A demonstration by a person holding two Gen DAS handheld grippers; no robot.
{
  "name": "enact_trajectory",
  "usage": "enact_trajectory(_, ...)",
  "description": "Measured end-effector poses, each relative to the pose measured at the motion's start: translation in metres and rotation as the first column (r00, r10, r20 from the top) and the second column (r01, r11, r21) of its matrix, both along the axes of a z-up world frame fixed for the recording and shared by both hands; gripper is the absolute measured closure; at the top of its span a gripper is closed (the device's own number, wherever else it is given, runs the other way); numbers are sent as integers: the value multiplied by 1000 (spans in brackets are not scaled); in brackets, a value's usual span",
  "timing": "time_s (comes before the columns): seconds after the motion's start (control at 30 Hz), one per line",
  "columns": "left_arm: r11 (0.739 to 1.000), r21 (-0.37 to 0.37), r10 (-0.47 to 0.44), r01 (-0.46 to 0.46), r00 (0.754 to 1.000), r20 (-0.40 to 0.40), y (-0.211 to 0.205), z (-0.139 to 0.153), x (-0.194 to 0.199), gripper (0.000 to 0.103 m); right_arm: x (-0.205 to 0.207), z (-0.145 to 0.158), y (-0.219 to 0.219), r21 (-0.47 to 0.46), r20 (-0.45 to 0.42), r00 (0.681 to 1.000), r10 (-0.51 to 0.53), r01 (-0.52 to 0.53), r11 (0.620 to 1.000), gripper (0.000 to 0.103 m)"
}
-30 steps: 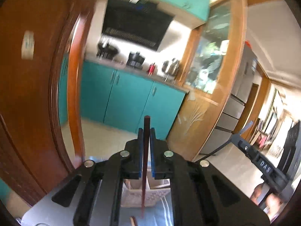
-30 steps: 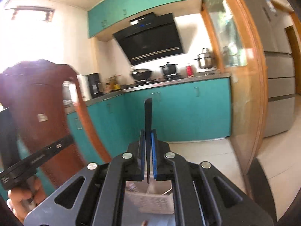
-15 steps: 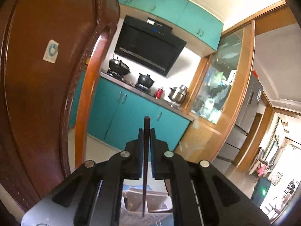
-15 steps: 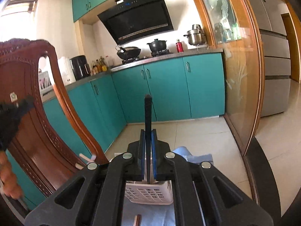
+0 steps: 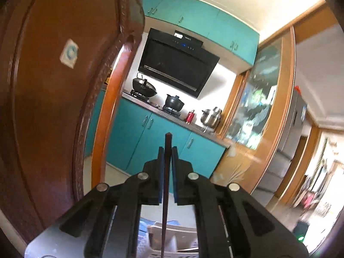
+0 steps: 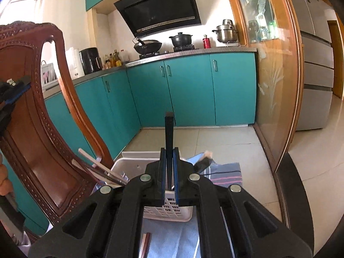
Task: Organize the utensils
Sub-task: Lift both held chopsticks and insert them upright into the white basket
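In the left wrist view my left gripper (image 5: 168, 150) is shut on a thin red-brown chopstick (image 5: 166, 193) that stands upright between its blue pads. Its lower end hangs over a white slotted basket (image 5: 185, 234). My right gripper (image 6: 169, 150) is shut on a dark, almost black chopstick (image 6: 169, 133), also upright, directly above the same white basket (image 6: 137, 160). Several pale and dark chopsticks (image 6: 101, 167) lean out of the basket's left side. One more red-brown chopstick (image 6: 147, 245) lies on the cloth under the right gripper.
The basket sits on a blue striped cloth (image 6: 223, 172) on a dark table. A carved wooden chair back (image 6: 43, 129) rises close on the left, and a hand (image 6: 4, 180) shows at the left edge. Teal kitchen cabinets (image 6: 189, 90) and a tiled floor lie beyond.
My right gripper has come down with its dark chopstick, and the basket now shows large beneath it. My left gripper has turned and tipped up while still gripping its chopstick.
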State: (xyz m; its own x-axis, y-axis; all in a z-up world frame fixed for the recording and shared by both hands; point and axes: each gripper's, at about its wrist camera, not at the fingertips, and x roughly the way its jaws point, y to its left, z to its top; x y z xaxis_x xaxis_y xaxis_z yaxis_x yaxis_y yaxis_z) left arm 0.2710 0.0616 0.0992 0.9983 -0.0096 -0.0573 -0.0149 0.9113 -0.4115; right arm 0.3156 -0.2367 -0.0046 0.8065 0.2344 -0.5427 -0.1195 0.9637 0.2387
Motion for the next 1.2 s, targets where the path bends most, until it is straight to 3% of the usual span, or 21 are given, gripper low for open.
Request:
enact_trajectory(0.17,998,-44,-45,44,998,-35,-1,-6,12,96,0,-1,-2,1,3,1000,2,-2,1000,96)
enact_trajectory(0.33,996,-69,-60,64,997,57,3,14,-10,96,0,-3,-3,14,1,1000,0,0,1000,96)
enact_trajectory(0.47,999,12,-42,41,988,150,-7,23,-25,96,1,-6,-2,24,-10,1000,4,-4,1000,96)
enact_trajectory(0.57,998,55,-41,33,988,148,-14,21,-21,96,1,-6,-3,37,-12,1000,8,-7,999,96)
enact_trajectory(0.8,995,65,-86,78,987,133,-26,18,-5,96,2,-9,-6,66,-21,1000,15,-14,998,96)
enact_trajectory(1.03,996,61,-78,69,982,174,-32,28,4,96,5,-14,-7,76,-21,999,27,-26,997,96)
enact_trajectory(1.2,996,84,-50,42,994,100,-41,9,29,96,7,-18,-7,67,-24,999,33,-32,997,96)
